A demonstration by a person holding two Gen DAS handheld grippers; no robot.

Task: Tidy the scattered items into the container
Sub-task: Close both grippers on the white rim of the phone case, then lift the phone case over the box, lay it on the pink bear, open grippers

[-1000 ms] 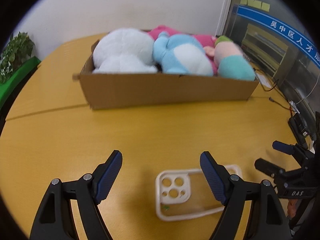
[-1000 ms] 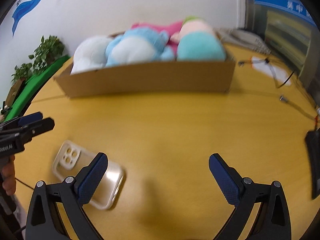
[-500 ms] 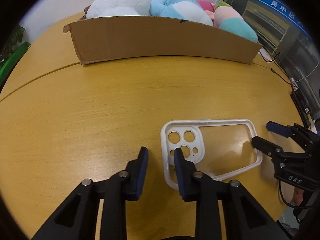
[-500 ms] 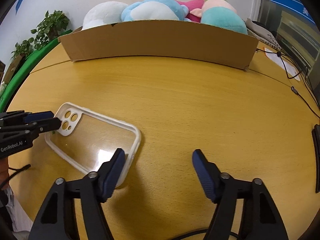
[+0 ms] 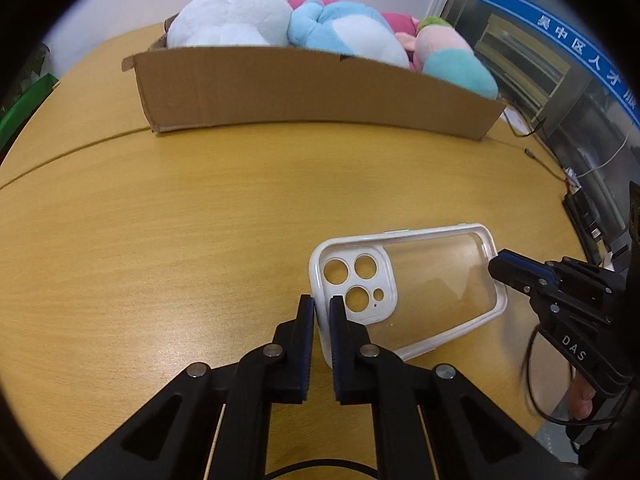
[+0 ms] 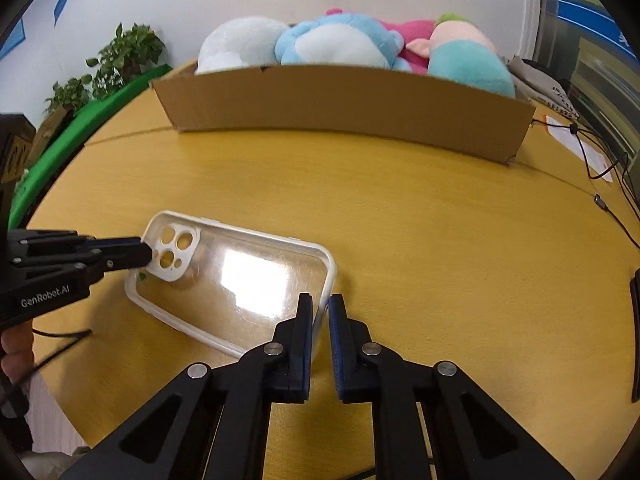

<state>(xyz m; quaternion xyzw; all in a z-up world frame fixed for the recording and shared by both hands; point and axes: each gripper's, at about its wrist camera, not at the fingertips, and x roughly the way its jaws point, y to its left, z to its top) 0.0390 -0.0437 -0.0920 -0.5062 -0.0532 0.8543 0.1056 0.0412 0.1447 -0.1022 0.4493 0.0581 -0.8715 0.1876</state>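
Note:
A clear phone case with a white rim (image 5: 424,280) lies on the yellow table near its front edge; it also shows in the right wrist view (image 6: 240,276). My left gripper (image 5: 322,312) is shut on the case's rim at the camera-hole end. My right gripper (image 6: 321,312) is shut on the rim at the opposite end. A cardboard box (image 5: 304,92) stands at the back of the table and holds several plush toys (image 5: 344,32); the box also shows in the right wrist view (image 6: 344,108).
Cables (image 6: 600,200) and a sheet of paper (image 6: 576,144) lie at the table's right side. A dark device (image 6: 635,320) sits at the right edge. Green plants (image 6: 116,60) stand beyond the table's left edge.
Both grippers went from wide open to shut, each closing on one end of the phone case's rim. Both moved down and in toward the case.

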